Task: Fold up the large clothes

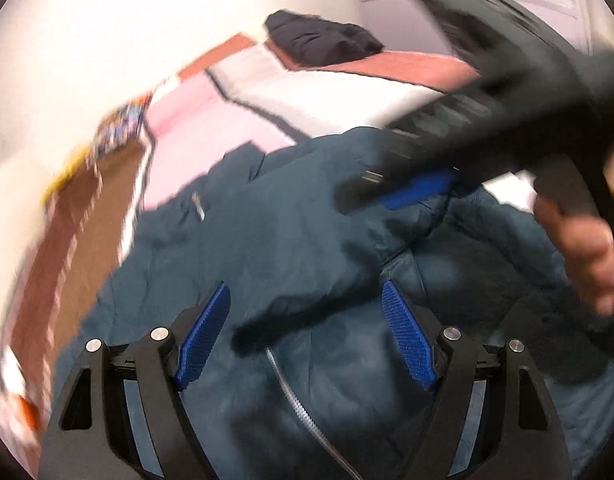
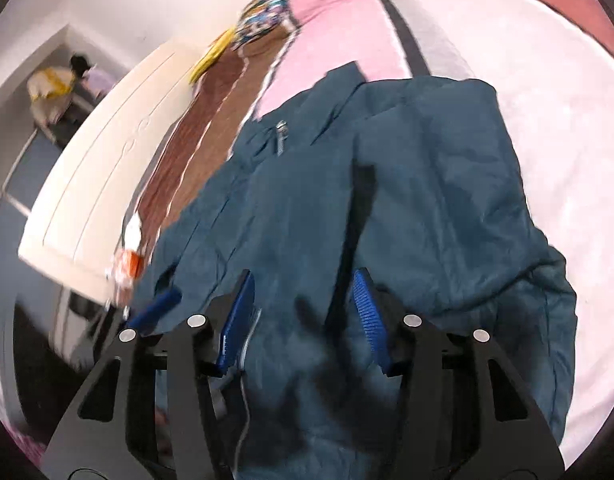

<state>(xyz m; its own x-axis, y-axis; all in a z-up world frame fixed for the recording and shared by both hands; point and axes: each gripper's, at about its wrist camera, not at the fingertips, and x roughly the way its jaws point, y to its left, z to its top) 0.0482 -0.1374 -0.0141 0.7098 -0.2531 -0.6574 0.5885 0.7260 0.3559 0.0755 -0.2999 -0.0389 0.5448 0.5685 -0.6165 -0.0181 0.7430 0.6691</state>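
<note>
A large dark teal jacket (image 1: 307, 232) lies crumpled on a bed; it also fills the right wrist view (image 2: 407, 200), with a zipper pull near its collar (image 2: 281, 136). My left gripper (image 1: 305, 296) is open just above the jacket, and a zipper line runs between its blue pads. My right gripper (image 2: 303, 284) is open over the jacket's lower part. In the left wrist view the right gripper (image 1: 411, 184) crosses at upper right, held by a hand (image 1: 579, 240). A blue pad of the left gripper (image 2: 155, 308) shows at lower left in the right wrist view.
The bed has a pink, white and red-brown patterned cover (image 1: 307, 92) (image 2: 527, 120). A dark garment (image 1: 323, 38) lies at the far end. A cream headboard (image 2: 99, 176) and colourful items (image 2: 263, 12) are at the left side. A wall is behind.
</note>
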